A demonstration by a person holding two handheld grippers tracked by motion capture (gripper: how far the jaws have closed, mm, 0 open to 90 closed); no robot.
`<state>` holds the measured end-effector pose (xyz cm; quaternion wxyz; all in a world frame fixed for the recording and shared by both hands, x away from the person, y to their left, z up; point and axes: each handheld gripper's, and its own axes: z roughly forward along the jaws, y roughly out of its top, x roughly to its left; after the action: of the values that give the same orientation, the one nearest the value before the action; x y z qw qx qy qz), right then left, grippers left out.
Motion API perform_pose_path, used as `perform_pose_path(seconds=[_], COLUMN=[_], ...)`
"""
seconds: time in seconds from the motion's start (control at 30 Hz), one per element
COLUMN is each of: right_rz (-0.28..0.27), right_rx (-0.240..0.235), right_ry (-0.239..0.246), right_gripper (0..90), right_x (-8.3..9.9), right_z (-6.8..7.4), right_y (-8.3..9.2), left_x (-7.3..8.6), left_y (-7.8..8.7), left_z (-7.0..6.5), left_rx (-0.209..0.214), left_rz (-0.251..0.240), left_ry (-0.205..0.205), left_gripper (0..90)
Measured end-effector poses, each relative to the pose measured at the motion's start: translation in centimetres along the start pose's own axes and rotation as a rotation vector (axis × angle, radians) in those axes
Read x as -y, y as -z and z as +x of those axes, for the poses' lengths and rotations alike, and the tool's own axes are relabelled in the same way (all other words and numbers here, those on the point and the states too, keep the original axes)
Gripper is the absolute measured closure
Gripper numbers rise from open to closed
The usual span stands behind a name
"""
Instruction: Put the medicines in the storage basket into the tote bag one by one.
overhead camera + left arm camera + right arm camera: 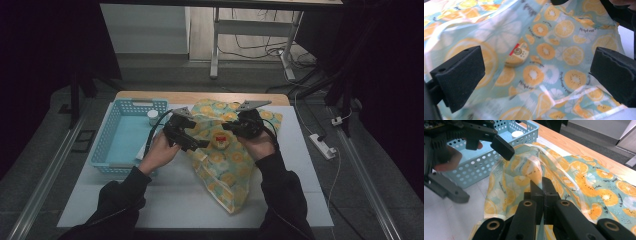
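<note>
A see-through bag point(225, 170) printed with orange slices lies on the white mat, its mouth lifted. My right gripper point(231, 126) is shut on the bag's raised rim point(534, 162), and its jaws point(541, 190) meet on the film. My left gripper point(197, 142) hovers open at the bag's mouth; in the left gripper view its pads point(459, 75) stand wide apart with nothing between them. Inside the bag point(564, 37) lies a small round yellow item with a red strip point(517, 55), also seen from above point(220, 139). The left gripper point(481, 172) also appears from the right gripper's side.
A light blue perforated basket point(107, 130) stands at the left of the mat, close to my left hand, with a white-lidded jar point(153, 117) in its far corner. A power strip point(322, 146) lies on the floor to the right. The wooden table edge point(200, 96) runs behind.
</note>
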<state>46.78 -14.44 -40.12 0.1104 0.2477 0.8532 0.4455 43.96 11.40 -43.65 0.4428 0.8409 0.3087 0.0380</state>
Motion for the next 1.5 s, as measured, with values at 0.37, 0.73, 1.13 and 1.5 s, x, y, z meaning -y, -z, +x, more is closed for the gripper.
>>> perform_pose_path(seconds=[0.37, 0.73, 1.13, 1.5], right_rz=[0.003, 0.001, 0.002, 0.004], right_rx=[0.001, 0.002, 0.001, -0.001], right_ry=[0.0, -0.003, -0.002, -0.002], right_gripper=[90.0, 90.0, 90.0, 90.0], right_x=[0.0, 0.0, 0.0, 0.0], right_z=[0.1, 0.0, 0.1, 0.1], right_y=[-0.1, 0.0, -0.1, -0.2], left_x=[1.3, 3.2, 5.3, 7.5], left_y=[2.1, 4.3, 7.0, 8.5], left_z=[1.2, 2.6, 4.3, 6.5], left_rx=[-0.004, -0.058, -0.154, -0.293], left_rz=[0.015, 0.007, 0.023, 0.102], left_ry=[0.01, 0.061, 0.111, 0.169], left_gripper=[0.0, 0.0, 0.0, 0.0])
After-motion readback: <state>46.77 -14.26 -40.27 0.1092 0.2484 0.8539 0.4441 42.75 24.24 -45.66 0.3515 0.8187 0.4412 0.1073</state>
